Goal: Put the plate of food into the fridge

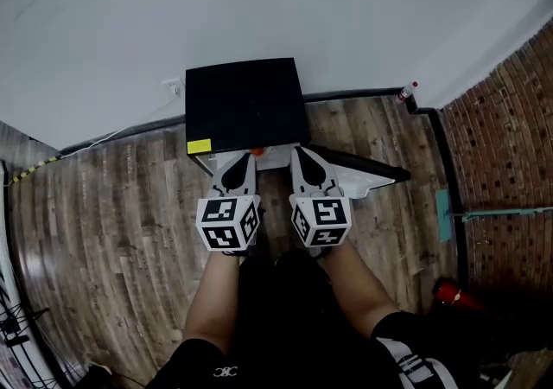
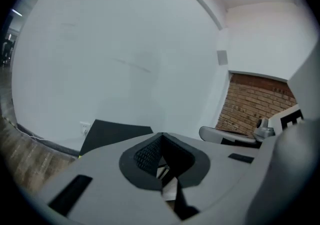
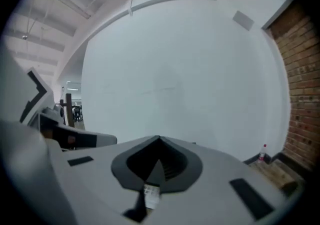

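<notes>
Room: I look down on a wood floor (image 1: 104, 206) that meets a white wall (image 1: 259, 7), with brick off to the right.
Fridge: a low black fridge (image 1: 246, 106) stands against the wall. Its door (image 1: 367, 173) hangs open, swung out to the fridge's right.
Plate: I can't make out the plate itself. Only an orange speck (image 1: 257, 152) shows, over a white strip at the fridge's open front. I judge the plate sits inside, hidden under the fridge's top.
Left gripper (image 1: 244, 157): at the fridge's mouth, just left of the speck. Its fingers are pressed together with nothing visibly pinched.
Right gripper (image 1: 302, 152): at the fridge's mouth, just right of the speck. Its fingers are pressed together and empty.
Deciding relation: the open door lies right of the fridge, its long edge running outward from the front corner. It is nearer my right gripper, so I judge closing it falls to that side.
Elsewhere: a bottle (image 1: 406, 93) stands by the wall, right of the fridge.
</notes>
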Tool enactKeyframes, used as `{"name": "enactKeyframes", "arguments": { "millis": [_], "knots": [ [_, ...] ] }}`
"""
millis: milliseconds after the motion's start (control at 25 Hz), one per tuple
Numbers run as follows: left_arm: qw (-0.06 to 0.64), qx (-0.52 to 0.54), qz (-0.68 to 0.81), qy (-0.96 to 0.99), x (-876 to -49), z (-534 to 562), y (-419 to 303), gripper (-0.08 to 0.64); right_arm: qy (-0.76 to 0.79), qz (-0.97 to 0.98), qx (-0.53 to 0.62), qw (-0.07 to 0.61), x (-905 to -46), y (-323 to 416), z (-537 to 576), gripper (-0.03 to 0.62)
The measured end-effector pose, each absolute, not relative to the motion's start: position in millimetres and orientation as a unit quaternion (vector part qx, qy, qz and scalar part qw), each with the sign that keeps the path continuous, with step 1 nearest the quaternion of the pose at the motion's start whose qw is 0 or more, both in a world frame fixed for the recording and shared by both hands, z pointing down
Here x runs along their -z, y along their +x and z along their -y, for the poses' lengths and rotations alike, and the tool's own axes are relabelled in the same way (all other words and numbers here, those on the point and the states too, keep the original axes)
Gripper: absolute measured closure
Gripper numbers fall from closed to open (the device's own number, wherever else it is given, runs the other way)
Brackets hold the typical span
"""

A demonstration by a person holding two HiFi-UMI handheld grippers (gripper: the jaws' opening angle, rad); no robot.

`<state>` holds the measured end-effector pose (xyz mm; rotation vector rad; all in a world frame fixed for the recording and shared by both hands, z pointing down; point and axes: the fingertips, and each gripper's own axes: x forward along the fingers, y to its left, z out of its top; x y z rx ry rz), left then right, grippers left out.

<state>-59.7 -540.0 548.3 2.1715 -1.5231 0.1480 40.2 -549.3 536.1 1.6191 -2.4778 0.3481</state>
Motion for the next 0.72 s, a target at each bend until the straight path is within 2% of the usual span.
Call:
{"name": "enactKeyframes", "arguments": {
  "millis": [360,520,720],
  "knots": [
    [0.195,-0.064,0.552,0.808,-304.2,525.7,-44.2,0.563,0.561,0.819,-0.106,0.062,-300.2,53.5,521.7,0.58],
    [0.159,-0.058,0.552,0.817,-239.4,517.3,-38.9,0.563,0.564,0.82,-0.085,0.046,-238.9,53.7,512.0,0.58],
    [0.11,-0.068,0.551,0.824,-203.8,507.2,-28.2,0.563,0.557,0.828,-0.065,0.017,-196.4,56.7,503.1,0.58]
  ]
}}
